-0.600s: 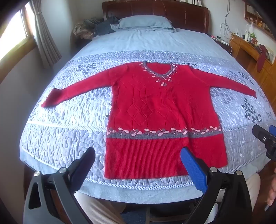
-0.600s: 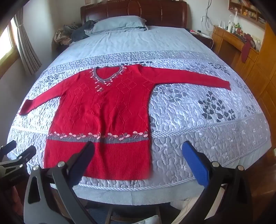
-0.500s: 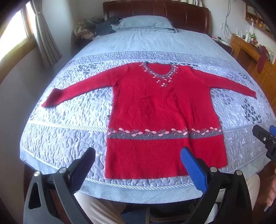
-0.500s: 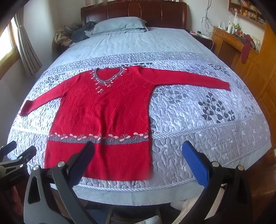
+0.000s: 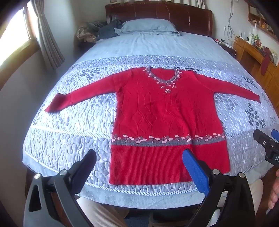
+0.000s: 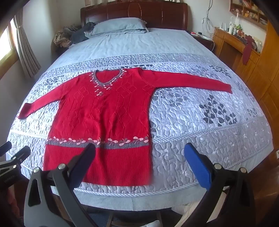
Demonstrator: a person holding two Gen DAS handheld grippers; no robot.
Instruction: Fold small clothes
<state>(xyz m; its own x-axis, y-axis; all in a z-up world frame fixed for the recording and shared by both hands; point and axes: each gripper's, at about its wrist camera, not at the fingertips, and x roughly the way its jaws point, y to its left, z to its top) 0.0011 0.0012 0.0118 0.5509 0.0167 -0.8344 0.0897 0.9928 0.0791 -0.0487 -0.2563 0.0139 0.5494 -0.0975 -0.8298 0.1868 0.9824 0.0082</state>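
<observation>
A red knit sweater (image 5: 162, 122) with a grey flowered band lies flat, front up, on the quilted bed (image 5: 69, 131), both sleeves spread out. It also shows in the right wrist view (image 6: 104, 122). My left gripper (image 5: 139, 167) is open and empty, held above the hem near the bed's front edge. My right gripper (image 6: 139, 162) is open and empty, above the hem's right corner. The right gripper's tips show at the right edge of the left wrist view (image 5: 266, 145). The left gripper shows at the left edge of the right wrist view (image 6: 14, 160).
A blue pillow (image 5: 148, 28) and a pile of clothes (image 5: 97, 33) lie by the dark wooden headboard (image 5: 157, 12). A wooden cabinet (image 6: 252, 57) stands to the right of the bed. A window with a curtain (image 5: 47, 38) is on the left.
Both grippers have edged slightly forward toward the bed; the sweater has not moved and both grippers stay open.
</observation>
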